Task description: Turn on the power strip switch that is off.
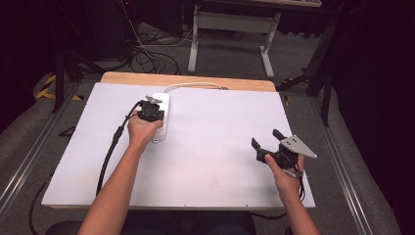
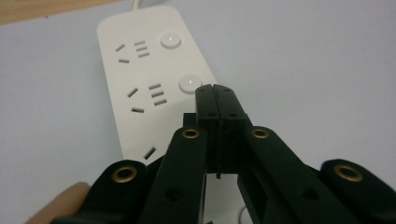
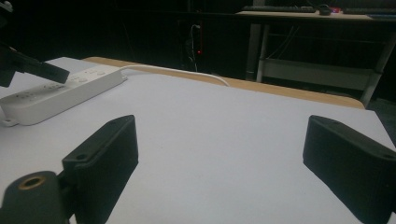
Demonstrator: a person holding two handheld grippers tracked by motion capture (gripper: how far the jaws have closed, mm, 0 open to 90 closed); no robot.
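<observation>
The strip [image 1: 162, 116] lies at the far left of the table [image 1: 210, 147]. The left gripper [image 2: 216, 91], jaws pressed together and empty, hovers just beside the second button [image 2: 190, 83]. To press well, I think it should come straight down on the button's center. The right gripper [image 1: 267, 138] waits wide apart, well right of the strip.

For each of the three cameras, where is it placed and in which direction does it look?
High view: above the person's side, facing forward and down on the table; forearms, left gripper, right gripper.
Left gripper view: on the left gripper, along shut jaws at the power strip.
Right gripper view: on the right gripper, low across the table, jaws open.
All share the power strip.
</observation>
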